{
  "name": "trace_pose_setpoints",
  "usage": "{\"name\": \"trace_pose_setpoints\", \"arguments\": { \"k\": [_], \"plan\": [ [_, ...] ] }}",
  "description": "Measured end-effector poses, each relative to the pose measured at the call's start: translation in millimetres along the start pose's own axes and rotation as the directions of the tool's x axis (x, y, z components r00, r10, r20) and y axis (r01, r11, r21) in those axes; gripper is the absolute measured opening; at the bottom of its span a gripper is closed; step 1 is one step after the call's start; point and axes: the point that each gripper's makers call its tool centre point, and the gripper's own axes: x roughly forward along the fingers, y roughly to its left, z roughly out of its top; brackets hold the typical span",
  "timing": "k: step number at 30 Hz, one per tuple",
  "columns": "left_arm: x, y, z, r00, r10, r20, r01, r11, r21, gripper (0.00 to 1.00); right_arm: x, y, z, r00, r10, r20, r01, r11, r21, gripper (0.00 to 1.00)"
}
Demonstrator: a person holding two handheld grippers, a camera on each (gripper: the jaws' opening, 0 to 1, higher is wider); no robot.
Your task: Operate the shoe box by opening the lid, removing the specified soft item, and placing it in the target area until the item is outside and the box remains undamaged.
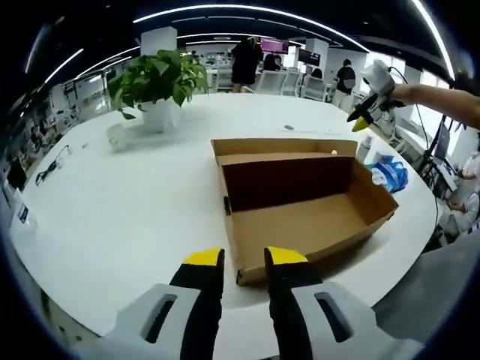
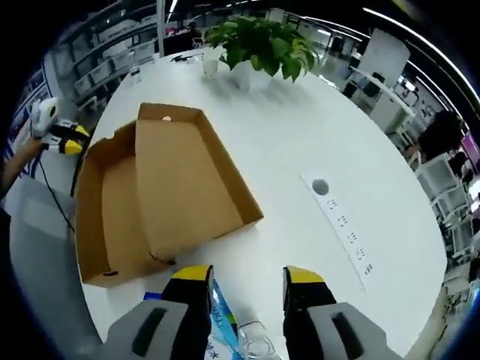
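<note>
- The shoe box lies open on the white counter, lid folded back, and its inside looks bare.
- Left tool hovers released at the box's near edge.
- Right gripper view adds a blue-and-white packet and a clear bottle between the right tool's spread jaws, which grip nothing; no print legible.
- A potted plant stands beyond; open office behind.
</note>
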Motion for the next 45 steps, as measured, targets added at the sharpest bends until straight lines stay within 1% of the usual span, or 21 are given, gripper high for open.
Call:
{"name": "trace_pose_setpoints", "arguments": {
  "k": [3, 6, 10, 12, 15, 17, 19, 22, 24, 26, 27, 28, 31, 33, 34, 35, 36, 37, 39, 43, 45],
  "plan": [
    [4.8, 0.3, -2.8, 1.0, 0.001, -0.014, -0.002, 1.0, -0.017, 0.16, 7.1, 1.4, 6.2, 0.999, -0.008, 0.051, 0.002, 0.994, 0.108, 0.31],
    [8.3, 0.7, -3.9, 1.0, 0.002, -0.019, -0.003, 0.999, -0.04, 0.11, 14.9, 4.6, 9.9, 0.996, -0.009, 0.089, -0.01, 0.978, 0.211, 0.3],
    [10.9, 0.7, -5.8, 1.0, 0.006, -0.03, -0.007, 0.998, -0.055, 0.06, 24.7, 8.2, 13.1, 0.991, -0.025, 0.13, -0.017, 0.951, 0.307, 0.28],
    [10.7, 3.7, -5.9, 0.999, 0.016, -0.038, -0.018, 0.998, -0.059, 0.03, 28.1, 7.3, 13.9, 0.989, -0.037, 0.142, -0.012, 0.944, 0.329, 0.24],
    [11.2, 8.3, -6.6, 0.999, 0.031, -0.045, -0.034, 0.997, -0.071, 0.0, 32.4, 8.4, 11.3, 0.988, -0.058, 0.141, -0.001, 0.924, 0.383, 0.22],
    [11.3, 8.2, -6.3, 0.999, 0.026, -0.045, -0.03, 0.996, -0.087, 0.0, 39.5, 3.5, 12.7, 0.987, -0.064, 0.149, -0.007, 0.903, 0.429, 0.22],
    [11.8, 8.7, -6.9, 0.999, 0.028, -0.046, -0.032, 0.996, -0.082, 0.0, 44.8, 4.7, 12.0, 0.986, -0.06, 0.154, -0.025, 0.866, 0.5, 0.22],
    [12.3, 9.4, -7.2, 0.999, 0.03, -0.045, -0.034, 0.996, -0.08, 0.0, 52.1, 1.9, 10.1, 0.986, -0.071, 0.15, -0.022, 0.841, 0.541, 0.22],
    [12.5, 10.0, -7.4, 0.999, 0.029, -0.044, -0.033, 0.996, -0.083, 0.0, 58.4, 2.9, 8.1, 0.988, -0.067, 0.14, -0.029, 0.805, 0.593, 0.22],
    [12.7, 10.2, -7.8, 0.999, 0.029, -0.042, -0.033, 0.996, -0.086, 0.0, 63.7, 0.8, 7.8, 0.988, -0.069, 0.135, -0.029, 0.789, 0.614, 0.22],
    [12.7, 10.3, -7.9, 0.999, 0.03, -0.041, -0.033, 0.996, -0.085, 0.0, 67.2, 2.4, 7.3, 0.989, -0.063, 0.133, -0.037, 0.772, 0.635, 0.21],
    [12.8, 10.3, -8.0, 0.999, 0.03, -0.042, -0.033, 0.996, -0.084, 0.0, 69.8, 3.2, 6.6, 0.989, -0.06, 0.131, -0.04, 0.761, 0.647, 0.2],
    [13.2, 10.2, -8.3, 0.998, 0.032, -0.047, -0.036, 0.997, -0.071, 0.0, 75.2, 5.5, 4.1, 0.991, -0.059, 0.121, -0.038, 0.741, 0.671, 0.17],
    [13.3, 10.0, -8.6, 0.998, 0.031, -0.049, -0.034, 0.997, -0.074, 0.0, 77.3, 9.1, 1.7, 0.992, -0.051, 0.114, -0.04, 0.735, 0.677, 0.14],
    [13.3, 10.1, -8.9, 0.998, 0.028, -0.048, -0.031, 0.996, -0.08, 0.0, 77.1, 9.8, 1.5, 0.992, -0.053, 0.115, -0.039, 0.736, 0.675, 0.09],
    [13.2, 10.2, -9.0, 0.999, 0.026, -0.047, -0.03, 0.996, -0.085, 0.0, 77.1, 14.2, 4.2, 0.99, -0.037, 0.134, -0.063, 0.738, 0.672, 0.03],
    [13.3, 10.2, -9.5, 0.999, 0.025, -0.045, -0.029, 0.996, -0.087, 0.0, 77.0, 13.4, 3.6, 0.99, -0.051, 0.129, -0.051, 0.735, 0.676, 0.03],
    [13.4, 10.0, -9.4, 0.999, 0.025, -0.043, -0.029, 0.996, -0.089, 0.0, 75.9, 12.8, 3.0, 0.99, -0.064, 0.126, -0.036, 0.749, 0.662, 0.02],
    [13.8, 9.3, -9.6, 0.999, 0.028, -0.041, -0.031, 0.996, -0.08, 0.0, 73.6, 15.3, 3.6, 0.989, -0.069, 0.13, -0.035, 0.749, 0.662, 0.02],
    [13.9, 8.7, -9.4, 0.999, 0.03, -0.043, -0.034, 0.996, -0.078, 0.0, 68.0, 11.9, 7.7, 0.985, -0.092, 0.144, -0.022, 0.766, 0.643, 0.0],
    [13.8, 8.8, -9.4, 0.999, 0.029, -0.042, -0.033, 0.996, -0.088, 0.0, 65.3, 9.2, 10.6, 0.983, -0.104, 0.151, -0.013, 0.786, 0.619, 0.0]
  ]
}}
